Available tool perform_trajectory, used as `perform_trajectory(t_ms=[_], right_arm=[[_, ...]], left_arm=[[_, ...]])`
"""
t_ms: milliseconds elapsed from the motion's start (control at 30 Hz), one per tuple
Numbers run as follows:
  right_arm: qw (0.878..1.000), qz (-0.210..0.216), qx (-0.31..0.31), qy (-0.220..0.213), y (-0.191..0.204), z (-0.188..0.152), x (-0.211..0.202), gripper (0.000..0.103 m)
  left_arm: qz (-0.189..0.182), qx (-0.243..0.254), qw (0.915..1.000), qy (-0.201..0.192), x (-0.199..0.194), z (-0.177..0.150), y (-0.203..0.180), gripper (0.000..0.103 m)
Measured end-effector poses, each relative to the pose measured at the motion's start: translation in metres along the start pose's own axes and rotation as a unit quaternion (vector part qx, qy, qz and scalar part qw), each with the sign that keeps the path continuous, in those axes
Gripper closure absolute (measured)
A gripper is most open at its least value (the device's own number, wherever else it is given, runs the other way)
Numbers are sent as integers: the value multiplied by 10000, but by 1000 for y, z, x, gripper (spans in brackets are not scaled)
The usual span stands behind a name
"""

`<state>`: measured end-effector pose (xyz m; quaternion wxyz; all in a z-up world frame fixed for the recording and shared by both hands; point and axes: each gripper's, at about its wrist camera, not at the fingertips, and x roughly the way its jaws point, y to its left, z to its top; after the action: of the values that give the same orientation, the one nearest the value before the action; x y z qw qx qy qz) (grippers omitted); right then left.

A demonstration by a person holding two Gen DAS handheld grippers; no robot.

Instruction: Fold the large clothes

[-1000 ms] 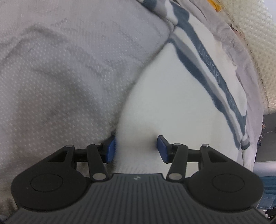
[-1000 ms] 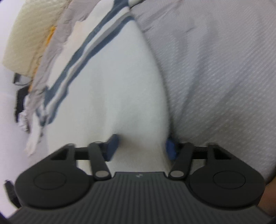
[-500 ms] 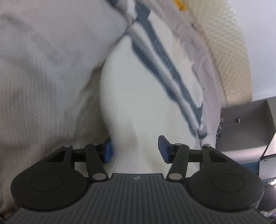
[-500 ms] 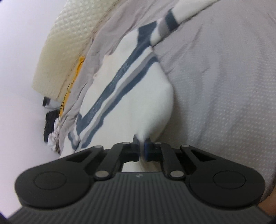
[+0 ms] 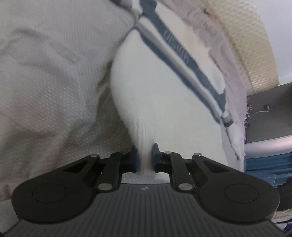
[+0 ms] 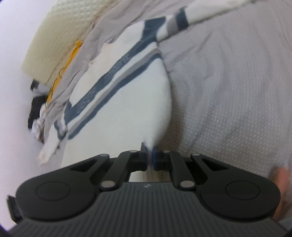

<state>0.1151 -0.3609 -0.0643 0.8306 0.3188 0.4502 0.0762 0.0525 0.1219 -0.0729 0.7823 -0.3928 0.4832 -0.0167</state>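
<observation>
A white sweater (image 5: 164,94) with blue and grey chest stripes lies on a grey bed sheet (image 5: 54,73). My left gripper (image 5: 145,157) is shut on the sweater's ribbed hem, which bunches between the blue pads. In the right wrist view the same sweater (image 6: 124,102) stretches away from me, one striped sleeve (image 6: 200,16) reaching to the upper right. My right gripper (image 6: 150,158) is shut on the sweater's hem corner, lifted a little off the grey sheet (image 6: 228,91).
A cream quilted headboard or mattress edge (image 5: 246,45) runs along the far side, also in the right wrist view (image 6: 60,32). Yellow fabric (image 6: 73,52) and dark clothing (image 6: 36,107) lie by the bed's far edge. A grey wall and blue object (image 5: 264,162) sit right.
Both grippers were open around the sweater's hem a second ago. The right one shut first, then the left. Both have lifted the hem, and the views have tilted up.
</observation>
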Motion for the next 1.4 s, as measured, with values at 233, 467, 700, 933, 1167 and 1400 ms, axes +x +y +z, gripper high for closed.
perform_trajectory(t_ms=[233,467,700,933,1167,1400], right_arm=[[9933,-608,-913,371,23,-10,7,95],[9851,-1003,-1277,570,25,-16,27,95],[9885,-860,-1153,473,23,-15,17,87],[9851,-574,-1604,-221,46,-24,-13,57],[9738,-98,-1998,-1086,81,-25,-41,57],[9493,73,-2507,-1898,114,-15,-56,57]], left_arm=[[578,222,9980,158,-7,2,-8,88],[1128,523,9917,340,16,-2,-14,87],[1090,473,9921,402,9,3,-12,58],[1001,1197,9876,-178,-29,-8,-37,41],[756,2141,9682,-1046,-43,-28,-95,41],[482,2888,9406,-1717,-42,-38,-165,41]])
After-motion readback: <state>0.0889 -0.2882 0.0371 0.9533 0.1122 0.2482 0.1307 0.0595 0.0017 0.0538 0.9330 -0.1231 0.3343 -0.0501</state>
